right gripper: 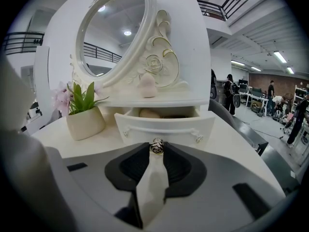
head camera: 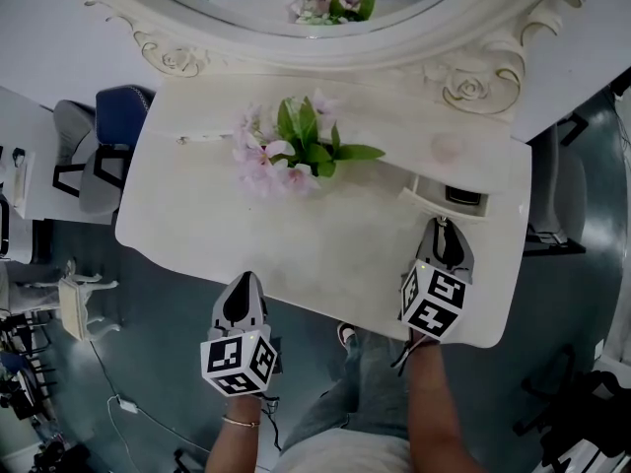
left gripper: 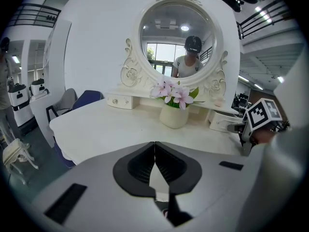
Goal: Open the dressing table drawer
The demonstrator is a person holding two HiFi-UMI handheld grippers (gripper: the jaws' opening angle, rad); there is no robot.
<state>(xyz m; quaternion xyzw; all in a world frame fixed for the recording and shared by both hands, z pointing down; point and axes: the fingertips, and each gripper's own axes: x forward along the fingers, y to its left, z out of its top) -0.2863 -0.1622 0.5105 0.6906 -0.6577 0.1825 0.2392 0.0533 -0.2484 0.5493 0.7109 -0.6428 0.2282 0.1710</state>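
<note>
One drawer, standing partly open, sits dead ahead of the right gripper, which is clamped on its small metal knob. Likely light, stiff and free-sliding; the knob looks slick. Left gripper closed, empty.

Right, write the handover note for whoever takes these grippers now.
Left gripper: jaws together, empty, held at the front edge of the dressing table.
Right gripper: closed on the drawer knob.
Drawer: the right-hand one, beside the flower pot, pulled out with its inside showing.
Done: the drawer is open.
Left: probably just release the knob and back away. Pull further only if a wider opening is wanted.
</note>
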